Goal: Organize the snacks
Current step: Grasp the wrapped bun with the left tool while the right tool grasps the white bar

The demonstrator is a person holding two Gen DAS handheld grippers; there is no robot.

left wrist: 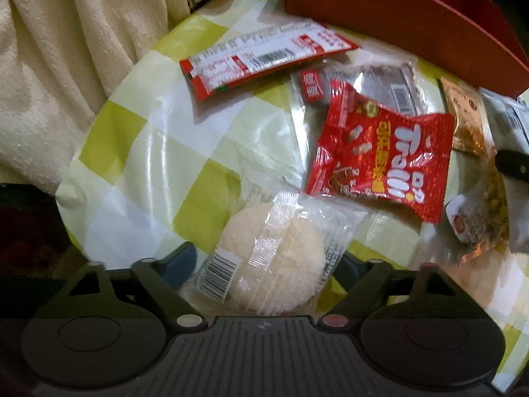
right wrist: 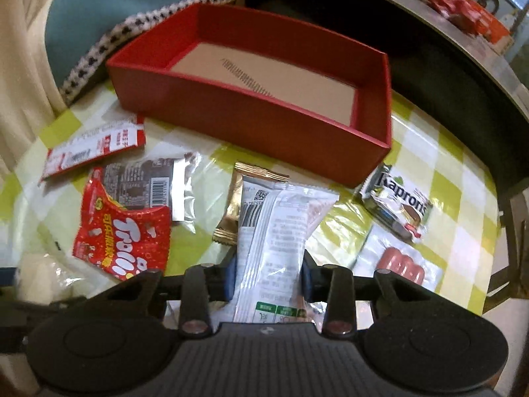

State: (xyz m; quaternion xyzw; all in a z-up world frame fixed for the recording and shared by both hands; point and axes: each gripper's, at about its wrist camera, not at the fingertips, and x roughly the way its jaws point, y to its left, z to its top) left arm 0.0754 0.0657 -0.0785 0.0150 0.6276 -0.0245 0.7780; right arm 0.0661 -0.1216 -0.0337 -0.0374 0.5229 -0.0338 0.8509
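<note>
My left gripper (left wrist: 267,264) has its jaws around a clear packet holding a round white rice cracker (left wrist: 271,258), pressed on both sides. My right gripper (right wrist: 269,274) is shut on a long white snack packet (right wrist: 274,231) that points toward the red box (right wrist: 258,112). The box is open-topped and holds nothing but a card floor. Loose on the checked cloth lie a red Trolli bag (right wrist: 122,238), a brown seaweed packet (right wrist: 148,182), a red-and-white packet (right wrist: 96,145), a gold packet (right wrist: 238,198), a Kaprons packet (right wrist: 396,205) and a sausage packet (right wrist: 400,264).
The table has a green-and-white checked plastic cloth (left wrist: 139,178). Cream fabric (left wrist: 59,66) hangs along the left edge. A dark chair and a round metal table with more snacks (right wrist: 463,10) stand behind the box on the right.
</note>
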